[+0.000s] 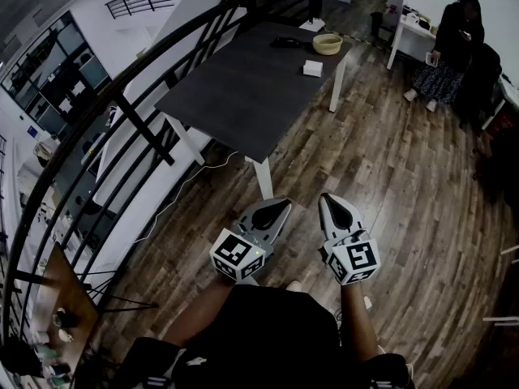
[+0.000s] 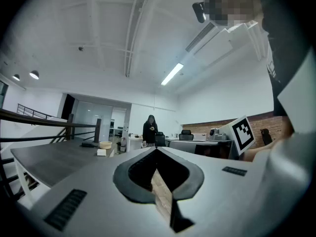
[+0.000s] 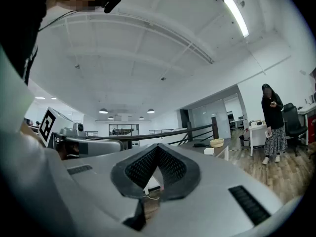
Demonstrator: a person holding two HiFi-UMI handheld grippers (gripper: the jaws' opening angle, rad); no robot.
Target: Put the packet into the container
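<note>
you stand on the wood floor, bottom centre of the head view. the left hand-held gripper is held level, its jaws closed tip to tip with nothing between them. the right hand-held gripper is level too, jaws fully closed and empty. the two sit side by side, apart, low in the frame and pointing up-frame toward the table.

the packet, small and white, lies on the table near its right edge, upper centre of the frame. the container, a pale yellow bowl, sits just beyond the packet, near it but not touching. a dark item lies on the table left of the container. packet and container are both well apart from the two hand-held grippers.

a black railing sweeps down the left side. another person stands at the upper right.
</note>
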